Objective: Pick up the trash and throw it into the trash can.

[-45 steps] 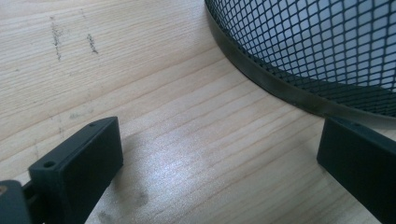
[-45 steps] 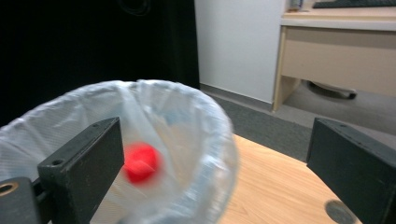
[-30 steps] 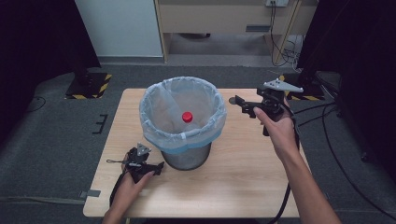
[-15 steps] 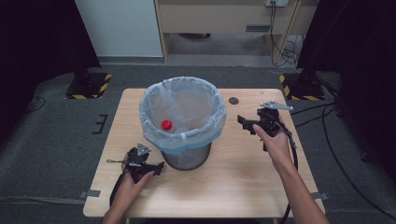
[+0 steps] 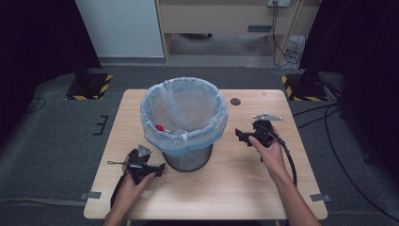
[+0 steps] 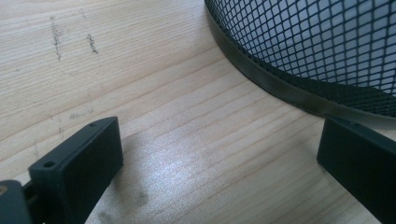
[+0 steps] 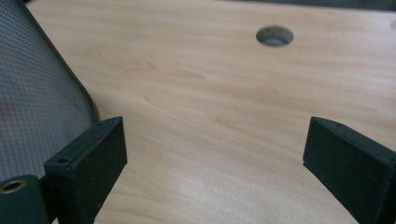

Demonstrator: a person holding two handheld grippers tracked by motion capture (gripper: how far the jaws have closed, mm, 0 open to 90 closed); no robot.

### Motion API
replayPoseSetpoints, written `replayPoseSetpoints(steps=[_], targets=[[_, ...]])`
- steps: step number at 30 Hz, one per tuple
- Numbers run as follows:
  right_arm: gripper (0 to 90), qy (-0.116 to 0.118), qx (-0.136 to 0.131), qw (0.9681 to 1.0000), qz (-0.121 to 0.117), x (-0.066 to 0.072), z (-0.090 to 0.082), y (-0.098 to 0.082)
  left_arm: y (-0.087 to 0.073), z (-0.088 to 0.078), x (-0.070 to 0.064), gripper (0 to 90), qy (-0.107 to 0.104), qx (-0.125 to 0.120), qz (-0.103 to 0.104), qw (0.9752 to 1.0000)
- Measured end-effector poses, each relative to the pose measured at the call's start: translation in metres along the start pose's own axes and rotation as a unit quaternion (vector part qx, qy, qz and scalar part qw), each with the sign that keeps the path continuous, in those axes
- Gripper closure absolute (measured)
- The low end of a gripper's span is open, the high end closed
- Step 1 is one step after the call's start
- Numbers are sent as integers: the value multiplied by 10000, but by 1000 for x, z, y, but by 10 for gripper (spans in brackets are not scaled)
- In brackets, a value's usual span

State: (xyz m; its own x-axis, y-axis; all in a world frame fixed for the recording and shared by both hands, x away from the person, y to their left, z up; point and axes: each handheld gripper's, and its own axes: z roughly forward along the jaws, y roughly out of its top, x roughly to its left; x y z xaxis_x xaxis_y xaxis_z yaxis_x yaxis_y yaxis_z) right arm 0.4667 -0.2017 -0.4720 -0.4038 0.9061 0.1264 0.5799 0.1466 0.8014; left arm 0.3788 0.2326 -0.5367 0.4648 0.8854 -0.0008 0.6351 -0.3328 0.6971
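Observation:
A black mesh bin [image 5: 188, 159] with a pale blue liner stands mid-table. A small red thing [image 5: 159, 127] lies inside it at the left. My left gripper [image 5: 159, 167] rests on the table in front and left of the bin, open, its jaws pointing at the bin's base [image 6: 289, 91] with bare wood between them [image 6: 219, 144]. My right gripper [image 5: 242, 136] is low to the right of the bin, open. Its jaws have just been closing a little with nothing between them [image 7: 215, 144]. The mesh wall [image 7: 32, 93] is close beside one of its jaws.
The wooden table [image 5: 235, 188] has a round cable hole [image 5: 235, 101] [image 7: 275, 35] behind the right gripper. Bare wood lies in front of the bin and to both sides. Grey carpet surrounds the table, and cables run along the floor at the right.
My right gripper has come down from beside the bin's rim to just above the table. The red thing has dropped from the middle of the bin to its lower left. The left gripper stayed put.

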Motion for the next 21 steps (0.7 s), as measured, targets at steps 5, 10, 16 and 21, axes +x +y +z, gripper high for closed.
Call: replayPoseSetpoints(steps=[5, 10, 16, 21], targets=[[65, -171, 239, 9996, 12, -2, 12, -14, 0, 0, 0, 0, 0, -2, -2, 10000], [71, -356, 568, 9977, 121, -10, 26, -36, 0, 0, 0, 0, 1, -1, -3, 10000], [70, -611, 684, 9958, 25, -11, 37, -52, 0, 0, 0, 0, 1, -1, -2, 10000], [29, -679, 701, 9948, -297, 0, 42, -54, 0, 0, 0, 0, 0, -1, -1, 10000]])
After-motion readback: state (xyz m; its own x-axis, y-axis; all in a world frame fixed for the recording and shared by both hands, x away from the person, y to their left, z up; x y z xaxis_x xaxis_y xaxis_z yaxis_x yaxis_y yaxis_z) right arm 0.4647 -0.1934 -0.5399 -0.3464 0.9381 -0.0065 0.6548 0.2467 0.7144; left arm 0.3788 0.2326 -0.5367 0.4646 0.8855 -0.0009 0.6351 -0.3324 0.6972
